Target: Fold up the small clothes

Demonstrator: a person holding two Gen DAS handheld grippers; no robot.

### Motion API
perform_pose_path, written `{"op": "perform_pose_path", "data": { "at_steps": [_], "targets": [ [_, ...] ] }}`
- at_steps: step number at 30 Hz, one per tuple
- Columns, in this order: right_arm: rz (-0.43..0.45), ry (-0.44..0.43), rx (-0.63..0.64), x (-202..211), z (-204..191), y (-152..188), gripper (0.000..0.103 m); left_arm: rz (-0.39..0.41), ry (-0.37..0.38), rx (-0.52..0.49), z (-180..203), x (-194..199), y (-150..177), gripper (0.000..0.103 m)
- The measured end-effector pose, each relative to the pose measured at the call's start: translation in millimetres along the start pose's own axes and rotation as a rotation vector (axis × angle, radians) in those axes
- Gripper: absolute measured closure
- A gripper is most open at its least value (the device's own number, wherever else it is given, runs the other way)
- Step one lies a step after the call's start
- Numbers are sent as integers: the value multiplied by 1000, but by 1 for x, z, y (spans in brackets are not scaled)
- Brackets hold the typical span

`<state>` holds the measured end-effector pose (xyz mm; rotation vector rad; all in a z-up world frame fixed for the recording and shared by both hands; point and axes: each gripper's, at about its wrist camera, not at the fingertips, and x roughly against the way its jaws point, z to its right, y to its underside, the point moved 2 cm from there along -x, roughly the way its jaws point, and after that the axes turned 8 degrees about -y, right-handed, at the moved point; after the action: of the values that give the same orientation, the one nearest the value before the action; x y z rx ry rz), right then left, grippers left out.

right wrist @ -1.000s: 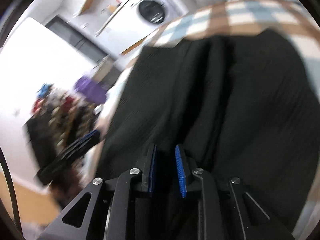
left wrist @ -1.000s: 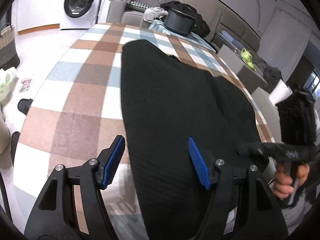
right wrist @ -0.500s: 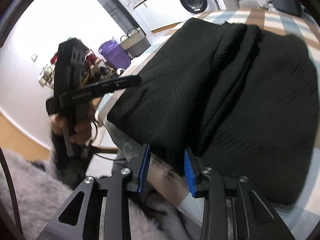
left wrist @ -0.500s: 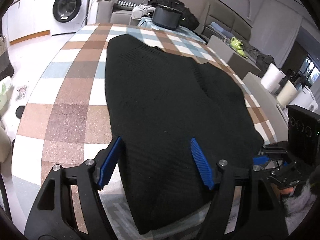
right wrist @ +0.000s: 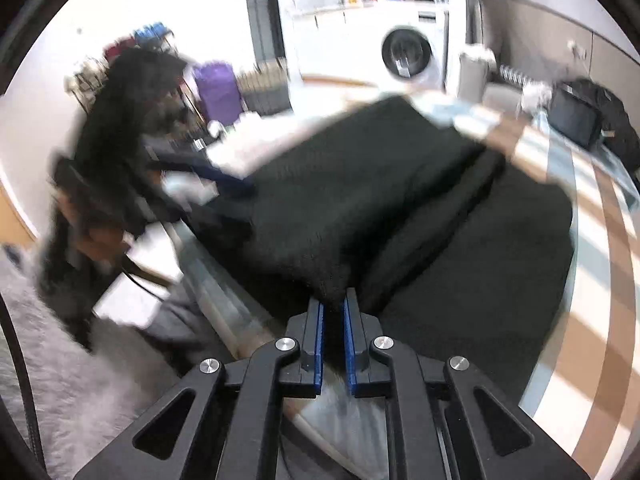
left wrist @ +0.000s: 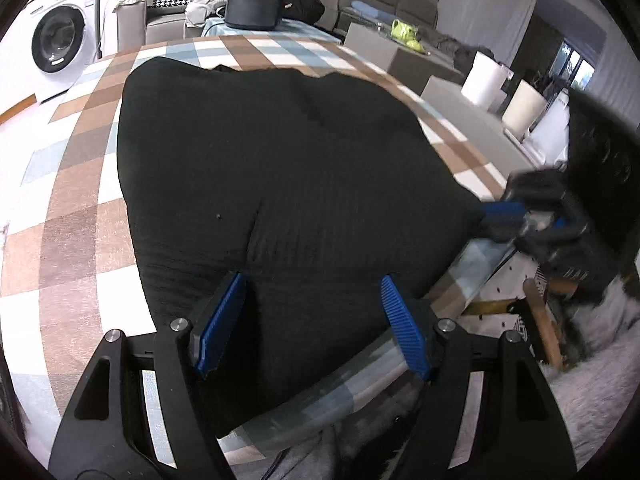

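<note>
Right tongs (right wrist: 333, 334) grip the cloth (right wrist: 400, 216); left tongs (left wrist: 312, 320) are open over its near edge.
Cloth lies on the desk (left wrist: 76, 208) before both tongs; it seems partly folded, and more folds are probably left.

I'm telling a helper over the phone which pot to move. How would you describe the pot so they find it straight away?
Start at the checked table where the black garment lies. Look past its far edge, toward the sofa: the pot stands there on a pale blue cloth. It is round, dark and lidded, the only hard, shiny thing among soft heaps of clothes.
</note>
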<state>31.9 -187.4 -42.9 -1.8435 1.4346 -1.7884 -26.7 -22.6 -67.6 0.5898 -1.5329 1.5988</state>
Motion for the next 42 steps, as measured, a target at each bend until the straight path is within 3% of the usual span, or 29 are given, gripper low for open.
{"op": "perform_pose_path", "data": {
  "at_steps": [3, 6, 8, 14, 19, 21, 24, 26, 27, 28, 29, 34, 36, 39, 42],
  "targets": [
    [-20, 42, 42, 5, 5, 0, 94, -25, 4, -9, 1, -5, 3, 35],
    [-161, 42, 25, -16, 10, 15, 92, -33, -4, -14, 1, -8, 6, 35],
    [-204, 24, 0, -22, 12, 25, 89, -33, 2, -13, 0, -9, 4, 34],
    [-70, -132, -219, 7, 39, 27, 65, -28, 18, 12, -4, -10, 0, 34],
    [45, -180, -504, 13, 87, 21, 64, -23, 23, 28, -7, -10, -3, 34],
    [69, -172, -558, 5, 98, 16, 64, -15, 31, 54, -8, -11, -5, 34],
    [60, -158, -564, -11, 103, 8, 65, 11, 50, 110, -9, -13, -10, 34],
    [53, -127, -557, -21, 105, 1, 70, 25, 65, 154, -8, -15, -14, 33],
    [64, -109, -556, -24, 107, -3, 78, 28, 68, 156, -7, -16, -15, 33],
    [64, -95, -547, -28, 108, -7, 94, 29, 64, 151, -4, -18, -17, 32],
    [59, -73, -521, -30, 107, -12, 97, 28, 56, 142, -1, -19, -19, 32],
    [214, -78, -422, -13, 83, -34, 98, 37, 66, 95, 12, -23, -28, 31],
    [145, -5, -430, -19, 92, -34, 97, 24, 62, 83, 18, -28, -33, 30],
    [10, 54, -444, -34, 99, -22, 84, 18, 32, 29, 28, -34, -37, 28],
    [42, 8, -471, -18, 98, -5, 80, 16, 8, -7, 36, -39, -36, 23]
  ]
}}
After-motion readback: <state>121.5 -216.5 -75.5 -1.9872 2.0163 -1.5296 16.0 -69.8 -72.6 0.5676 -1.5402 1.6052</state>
